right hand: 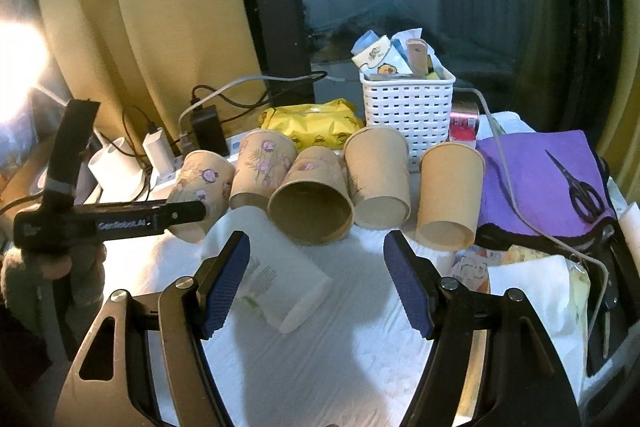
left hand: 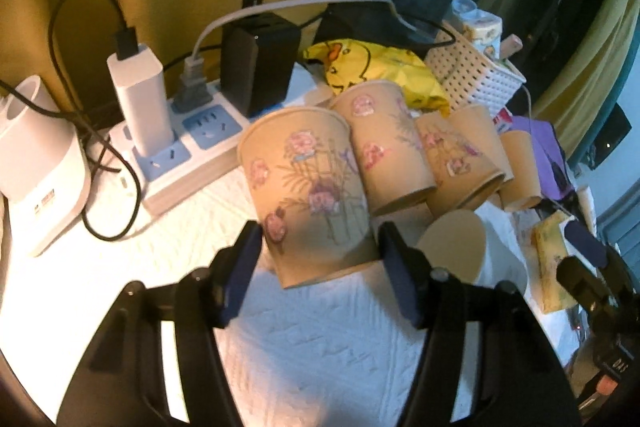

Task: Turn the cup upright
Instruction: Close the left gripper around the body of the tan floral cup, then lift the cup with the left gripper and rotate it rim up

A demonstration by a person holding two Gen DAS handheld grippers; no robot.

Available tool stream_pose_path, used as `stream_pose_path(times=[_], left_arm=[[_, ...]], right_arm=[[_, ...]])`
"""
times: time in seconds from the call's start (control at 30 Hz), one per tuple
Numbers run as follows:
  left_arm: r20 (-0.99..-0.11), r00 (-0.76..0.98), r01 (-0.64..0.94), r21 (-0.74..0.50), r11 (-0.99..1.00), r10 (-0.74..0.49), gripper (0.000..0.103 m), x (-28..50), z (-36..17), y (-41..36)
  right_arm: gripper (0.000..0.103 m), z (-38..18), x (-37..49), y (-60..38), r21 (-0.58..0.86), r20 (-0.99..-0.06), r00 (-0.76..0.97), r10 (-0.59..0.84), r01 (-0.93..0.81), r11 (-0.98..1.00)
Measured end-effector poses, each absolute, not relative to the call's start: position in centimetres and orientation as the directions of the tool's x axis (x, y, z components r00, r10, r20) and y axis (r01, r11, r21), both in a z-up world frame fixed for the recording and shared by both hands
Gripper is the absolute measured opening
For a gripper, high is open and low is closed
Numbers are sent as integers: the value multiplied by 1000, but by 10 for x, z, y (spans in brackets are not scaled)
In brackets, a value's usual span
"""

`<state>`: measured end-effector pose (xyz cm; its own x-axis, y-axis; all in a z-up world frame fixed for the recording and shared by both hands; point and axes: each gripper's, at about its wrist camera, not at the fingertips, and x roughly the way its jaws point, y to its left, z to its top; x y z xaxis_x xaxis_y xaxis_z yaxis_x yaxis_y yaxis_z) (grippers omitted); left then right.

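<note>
Several brown paper cups lie on their sides in a row on the white cloth. My left gripper (left hand: 320,247) is open with its fingers on either side of the nearest flowered cup (left hand: 308,195); I cannot tell if the pads touch it. That cup shows at the row's left end in the right wrist view (right hand: 200,187), with the left gripper's finger (right hand: 176,213) across it. My right gripper (right hand: 316,255) is open and empty, above a white cup (right hand: 280,283) lying on its side. Other cups (right hand: 312,203) (right hand: 448,199) lie beyond it.
A power strip (left hand: 188,147) with chargers and cables lies at the back left. A white basket (right hand: 408,107), a yellow packet (right hand: 312,123), a purple cloth (right hand: 536,183) with scissors (right hand: 580,191) and a tissue pack (left hand: 554,259) crowd the back and right.
</note>
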<state>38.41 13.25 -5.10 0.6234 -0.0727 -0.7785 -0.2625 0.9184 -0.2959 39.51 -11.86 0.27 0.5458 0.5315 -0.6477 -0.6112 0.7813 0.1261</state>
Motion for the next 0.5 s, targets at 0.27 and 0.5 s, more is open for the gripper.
stream_pose_path(times=[0.27, 0.5], left_arm=[[-759, 644, -199, -287, 937, -96, 60, 365, -38, 121], [-792, 595, -162, -286, 944, -138, 60, 334, -34, 108]], right_arm=[[73, 2, 397, -117, 143, -655, 535, 533, -605, 783], [73, 4, 389, -118, 151, -658, 527, 539, -608, 779]])
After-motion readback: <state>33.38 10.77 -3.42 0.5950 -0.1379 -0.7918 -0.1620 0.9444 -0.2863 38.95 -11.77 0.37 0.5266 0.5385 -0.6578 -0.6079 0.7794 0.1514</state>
